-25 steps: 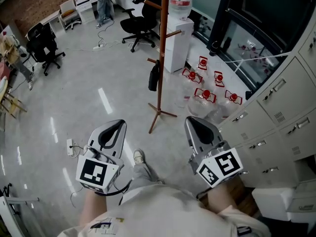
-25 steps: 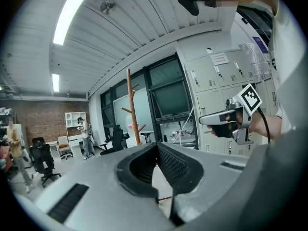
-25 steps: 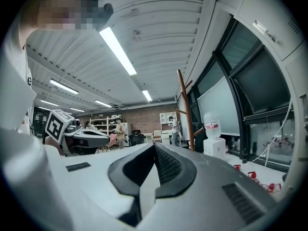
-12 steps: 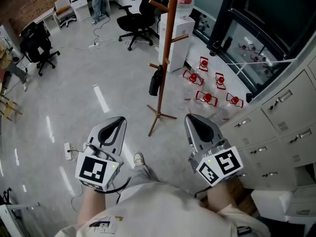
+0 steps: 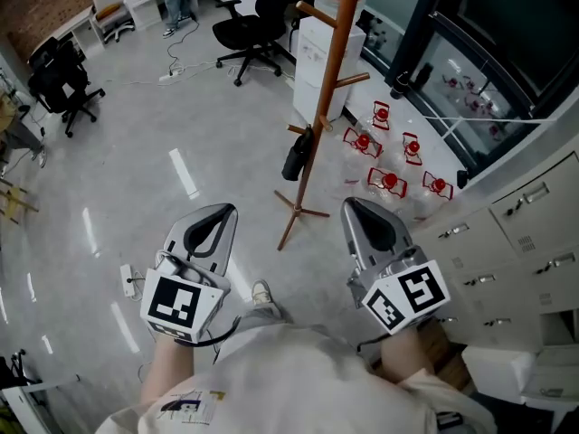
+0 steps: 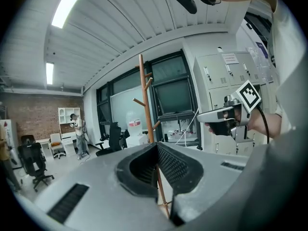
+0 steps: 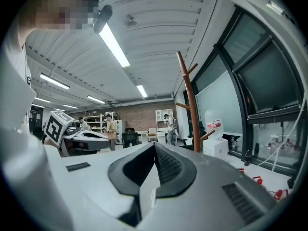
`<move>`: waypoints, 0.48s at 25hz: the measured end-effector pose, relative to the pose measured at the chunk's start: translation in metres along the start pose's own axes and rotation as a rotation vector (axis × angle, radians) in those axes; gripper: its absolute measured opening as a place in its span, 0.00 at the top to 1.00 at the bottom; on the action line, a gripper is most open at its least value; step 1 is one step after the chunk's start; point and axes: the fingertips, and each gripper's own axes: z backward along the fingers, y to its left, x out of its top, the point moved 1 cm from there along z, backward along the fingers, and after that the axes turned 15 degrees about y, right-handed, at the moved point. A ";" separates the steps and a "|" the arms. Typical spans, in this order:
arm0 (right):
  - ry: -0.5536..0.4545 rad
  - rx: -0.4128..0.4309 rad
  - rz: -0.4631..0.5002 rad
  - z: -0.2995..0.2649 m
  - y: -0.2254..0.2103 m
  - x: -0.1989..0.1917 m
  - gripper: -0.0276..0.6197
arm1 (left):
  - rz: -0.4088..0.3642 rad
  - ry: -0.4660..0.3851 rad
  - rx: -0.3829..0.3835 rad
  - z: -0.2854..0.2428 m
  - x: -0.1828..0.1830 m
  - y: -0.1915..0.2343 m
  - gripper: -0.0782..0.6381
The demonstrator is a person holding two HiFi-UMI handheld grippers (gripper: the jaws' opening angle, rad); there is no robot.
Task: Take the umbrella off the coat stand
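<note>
Two tools are held out side by side over the floor [image 5: 136, 152]. The left tool [image 5: 215, 215] and the right tool [image 5: 360, 211] are both pointed towards the coat stand [image 5: 327, 89], and both are kept well apart from it. Each tool is closed, its jaws brought together with nothing between them, as is shown in the left gripper view and the right gripper view alike. This is judged to suit carrying them across the room, since nothing is within reach to be taken. The umbrella [image 5: 297, 155], dark and folded, is hung from a low peg on the wooden pole, so that it dangles just beside the pole and clear of the splayed feet. The pegs seen higher up are bare. Water bottles [image 5: 389, 179] with red caps are stood on the floor beyond the stand, and grey cabinets [image 5: 534, 215] are ranged at the right. The task is judged barely begun: the stand must be neared and a tool opened before the umbrella can be lifted off its peg
</note>
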 end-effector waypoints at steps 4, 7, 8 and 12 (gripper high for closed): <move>-0.009 -0.013 0.015 -0.030 0.004 0.018 0.95 | -0.015 -0.018 -0.023 -0.011 0.005 0.028 0.88; -0.022 -0.026 0.020 -0.052 0.007 0.030 0.95 | -0.023 -0.033 -0.036 -0.019 0.008 0.049 0.88; -0.026 -0.033 0.020 -0.059 0.006 0.033 0.95 | -0.029 -0.039 -0.040 -0.022 0.009 0.056 0.88; -0.035 -0.075 0.012 -0.079 0.002 0.041 0.95 | -0.039 -0.049 -0.056 -0.036 0.011 0.079 0.88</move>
